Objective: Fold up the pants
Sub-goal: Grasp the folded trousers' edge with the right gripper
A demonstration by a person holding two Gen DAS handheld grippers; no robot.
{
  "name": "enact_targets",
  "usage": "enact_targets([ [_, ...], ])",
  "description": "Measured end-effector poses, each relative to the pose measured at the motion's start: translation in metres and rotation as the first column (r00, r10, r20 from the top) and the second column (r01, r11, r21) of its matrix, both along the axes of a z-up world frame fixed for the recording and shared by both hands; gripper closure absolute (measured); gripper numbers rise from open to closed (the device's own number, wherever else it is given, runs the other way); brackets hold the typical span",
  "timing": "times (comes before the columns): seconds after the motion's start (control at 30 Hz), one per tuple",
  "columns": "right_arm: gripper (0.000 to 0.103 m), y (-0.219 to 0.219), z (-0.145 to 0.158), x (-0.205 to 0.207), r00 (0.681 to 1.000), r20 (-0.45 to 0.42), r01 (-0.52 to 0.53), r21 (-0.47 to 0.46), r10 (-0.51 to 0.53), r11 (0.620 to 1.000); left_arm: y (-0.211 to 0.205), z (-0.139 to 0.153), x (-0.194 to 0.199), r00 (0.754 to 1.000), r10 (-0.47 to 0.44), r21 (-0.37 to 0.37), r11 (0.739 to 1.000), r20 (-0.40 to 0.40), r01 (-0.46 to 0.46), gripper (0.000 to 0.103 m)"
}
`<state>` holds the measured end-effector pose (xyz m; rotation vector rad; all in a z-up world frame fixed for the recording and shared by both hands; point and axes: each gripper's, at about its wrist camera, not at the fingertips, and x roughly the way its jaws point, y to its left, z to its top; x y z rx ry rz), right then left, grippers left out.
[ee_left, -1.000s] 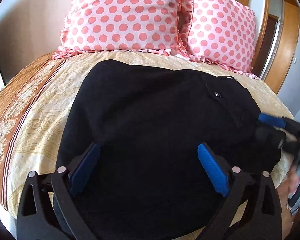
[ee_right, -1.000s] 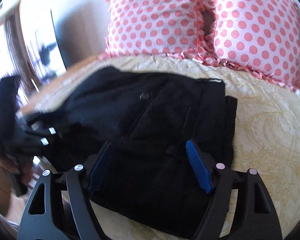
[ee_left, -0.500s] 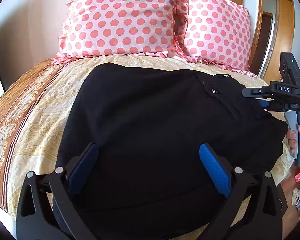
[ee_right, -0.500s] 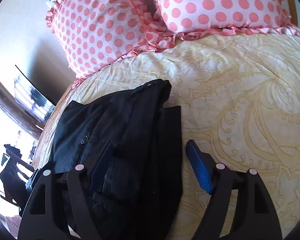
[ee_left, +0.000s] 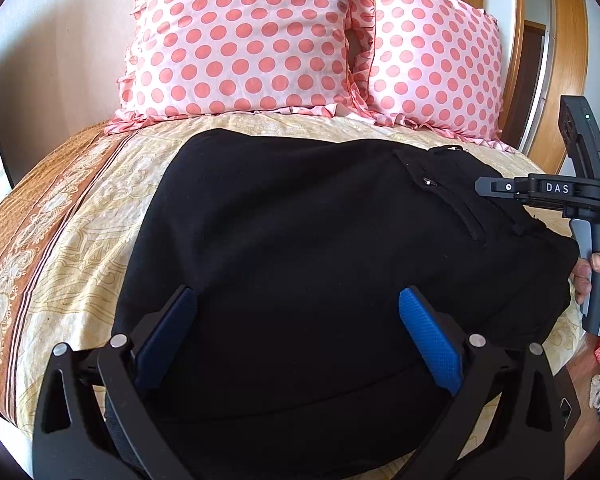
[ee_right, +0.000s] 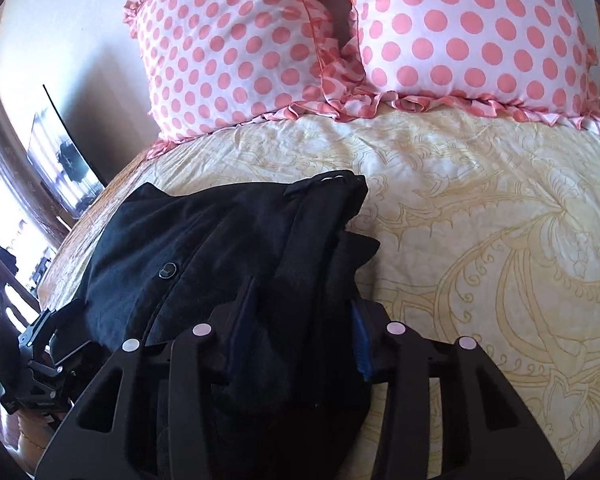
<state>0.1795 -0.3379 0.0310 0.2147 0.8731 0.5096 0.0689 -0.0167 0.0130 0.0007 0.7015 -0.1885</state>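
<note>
Right now I'm at the grasp step: black pants [ee_left: 300,240] lie bunched on the bed [ee_right: 480,220], my right gripper [ee_right: 300,320] closing its jaws around the waistband end, fabric between them. Left gripper [ee_left: 295,332] has jaws wide apart over the other end, gripping nothing. Next I likely need that side clamped too, then lift and fold.

Two pink pillows with coral polka dots and ruffled edges stand side by side at the far end of the bed, the left pillow [ee_left: 239,40] touching the right pillow [ee_left: 436,68] and both leaning on the pale wall [ee_left: 59,40]. The bedspread [ee_right: 480,220] is cream with a swirling gold pattern and an orange-brown patterned border [ee_left: 27,240] along its left side. A wooden door frame [ee_left: 568,60] stands at far right.
</note>
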Motion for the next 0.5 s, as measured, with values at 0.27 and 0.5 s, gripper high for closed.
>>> enact_targets([
  [0.27, 0.087, -0.001, 0.004, -0.008, 0.999, 0.035, -0.012, 0.01, 0.012, 1.0, 0.077, 0.044, 0.038, 0.997, 0.071, -0.286, 0.955, -0.038, -0.079, 0.002],
  [0.5, 0.085, -0.003, 0.002, -0.002, 1.0, 0.005, -0.007, 0.01, 0.007, 1.0, 0.117, 0.017, 0.114, 0.952, 0.016, -0.414, 0.898, -0.305, -0.148, 0.02],
])
